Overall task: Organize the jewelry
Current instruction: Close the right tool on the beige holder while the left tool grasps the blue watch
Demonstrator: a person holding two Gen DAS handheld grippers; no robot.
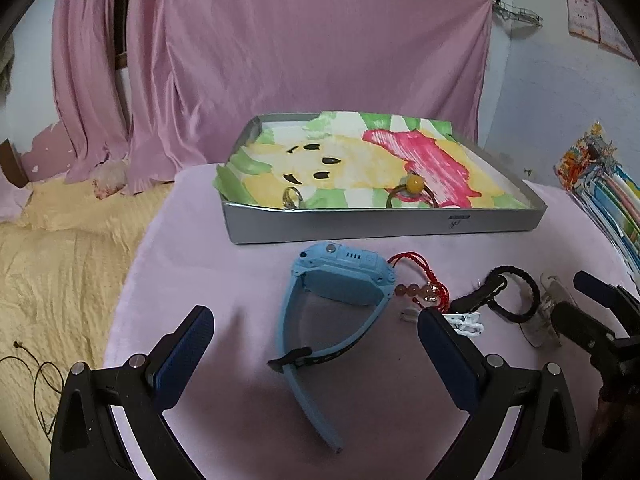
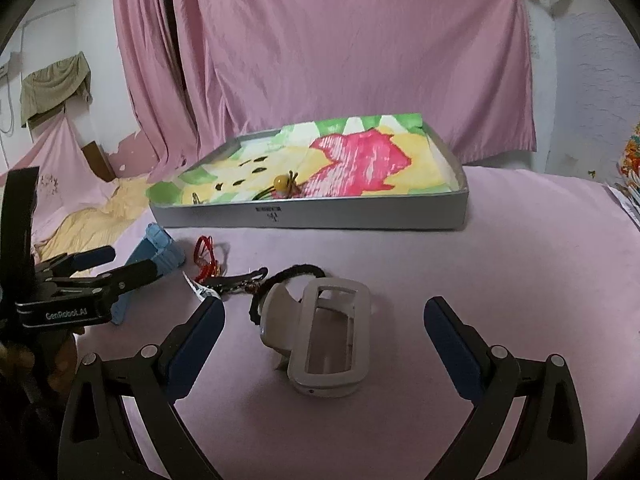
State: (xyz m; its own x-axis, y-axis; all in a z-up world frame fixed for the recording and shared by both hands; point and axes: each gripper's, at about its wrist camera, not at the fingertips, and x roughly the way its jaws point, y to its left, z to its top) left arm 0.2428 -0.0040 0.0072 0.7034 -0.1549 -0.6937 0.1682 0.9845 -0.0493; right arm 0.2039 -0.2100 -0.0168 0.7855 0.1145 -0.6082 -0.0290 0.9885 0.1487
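While the blue watch (image 1: 336,292) fills the left wrist view, lying on its side on the pink cloth (image 1: 200,264) with strap running back toward 6 o'clock, the right wrist view only catches it at 9 o'clock, partly behind the left gripper (image 2: 116,266). Right view centres instead on a grey watch case (image 2: 324,340), upright-ish on the cloth; left view shows it only as a pale blur at 3 o'clock. Left gripper (image 1: 316,328): jaws spread wide, straddling the blue watch, not touching it. Right gripper (image 2: 324,316): jaws spread wide either side of the grey case, no contact. Just beside the watch at its 3 o'clock: red cord bracelet (image 1: 420,276) with pinkish beads, then a small white clip (image 1: 466,322), a black clasp, and a black hair tie (image 1: 516,294) touching the grey case in the right view. At 12 o'clock, grey tray (image 1: 384,222) lined with a flower-print sheet; inside near the front wall, a silver ring (image 1: 292,198) at left and an amber-bead ring (image 1: 414,184) further right. Pink curtain (image 1: 280,60) behind. Yellow blanket (image 1: 52,264) at 9 o'clock, stack of colourful books (image 1: 600,196) at 3 o'clock.
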